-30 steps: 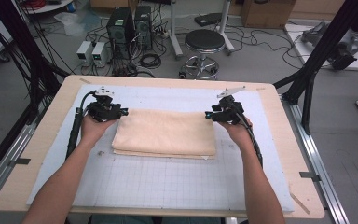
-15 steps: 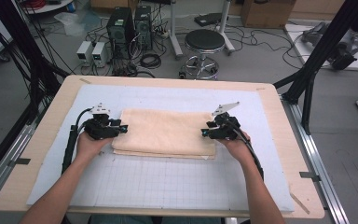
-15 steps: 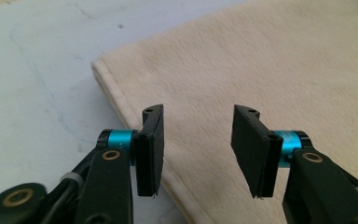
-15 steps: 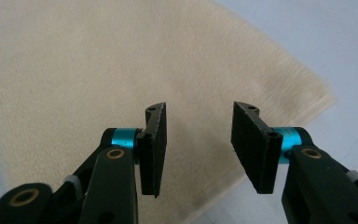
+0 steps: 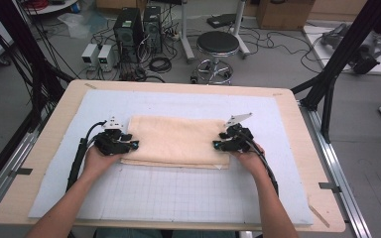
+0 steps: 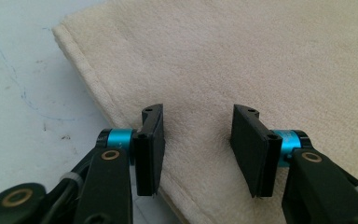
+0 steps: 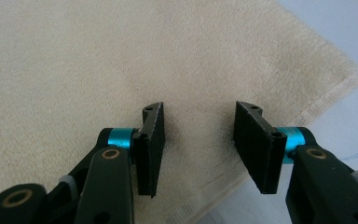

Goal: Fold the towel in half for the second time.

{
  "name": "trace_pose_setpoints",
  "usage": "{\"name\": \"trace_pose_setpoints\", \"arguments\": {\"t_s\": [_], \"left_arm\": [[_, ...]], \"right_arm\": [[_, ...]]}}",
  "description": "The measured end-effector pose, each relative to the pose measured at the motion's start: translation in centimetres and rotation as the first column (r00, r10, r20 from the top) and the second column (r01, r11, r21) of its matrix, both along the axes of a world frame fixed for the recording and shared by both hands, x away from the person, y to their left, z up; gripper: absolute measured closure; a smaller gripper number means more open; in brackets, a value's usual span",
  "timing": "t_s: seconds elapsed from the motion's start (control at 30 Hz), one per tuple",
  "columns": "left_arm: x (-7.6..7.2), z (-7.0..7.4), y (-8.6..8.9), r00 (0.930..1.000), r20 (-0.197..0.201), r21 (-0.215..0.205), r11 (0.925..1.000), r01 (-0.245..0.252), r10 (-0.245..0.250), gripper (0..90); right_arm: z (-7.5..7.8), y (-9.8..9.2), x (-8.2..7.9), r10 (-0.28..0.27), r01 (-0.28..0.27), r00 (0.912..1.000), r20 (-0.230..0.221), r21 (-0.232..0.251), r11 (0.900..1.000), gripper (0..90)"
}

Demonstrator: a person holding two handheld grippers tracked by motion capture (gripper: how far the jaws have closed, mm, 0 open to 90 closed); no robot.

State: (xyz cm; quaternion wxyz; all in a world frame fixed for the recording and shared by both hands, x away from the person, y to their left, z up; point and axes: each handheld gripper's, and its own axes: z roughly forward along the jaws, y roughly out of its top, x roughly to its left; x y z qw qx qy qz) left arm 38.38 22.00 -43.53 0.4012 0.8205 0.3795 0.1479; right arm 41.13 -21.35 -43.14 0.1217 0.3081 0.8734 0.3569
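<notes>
A cream towel [image 5: 173, 141], folded into a flat rectangle, lies on the pale blue gridded mat [image 5: 178, 193]. My left gripper [image 5: 131, 145] rests at its left end near the front corner. In the left gripper view the left gripper [image 6: 198, 140] stands open over the towel [image 6: 242, 56], whose hemmed edge runs under the left jaw. My right gripper [image 5: 217, 145] sits at the towel's right end. Its jaws have just been opening. In the right gripper view the right gripper [image 7: 199, 140] is open, and flat towel [image 7: 98, 56] lies between the jaws, unpinched.
The mat covers most of a wooden table [image 5: 44, 148]. Black frame posts [image 5: 337, 64] rise at both sides. Beyond the far edge stand a round stool [image 5: 218, 47], computer cases [image 5: 139, 29] and loose cables on the floor.
Both hands have come toward the near edge of the towel and sunk lower, the grippers ending on the towel's two ends. The towel has not moved.
</notes>
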Motion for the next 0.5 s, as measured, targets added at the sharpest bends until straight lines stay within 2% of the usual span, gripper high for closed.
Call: {"name": "trace_pose_setpoints", "arguments": {"t_s": [0.23,0.5], "left_arm": [[-0.1,0.1,0.0,1.0,0.002,-0.005,1.0,0.003,-0.003,52.2],[-0.4,1.1,0.5,0.9998,0.017,-0.065,0.9979,0.001,0.0,46.2]], "right_arm": [[0.0,-0.1,-0.1,-0.009,0.008,0.9999,0.006,0.008,1.0,52.3],[0.7,-0.6,-0.4,-0.069,0.069,0.9976,-0.001,0.065,0.995,37.3]]}}
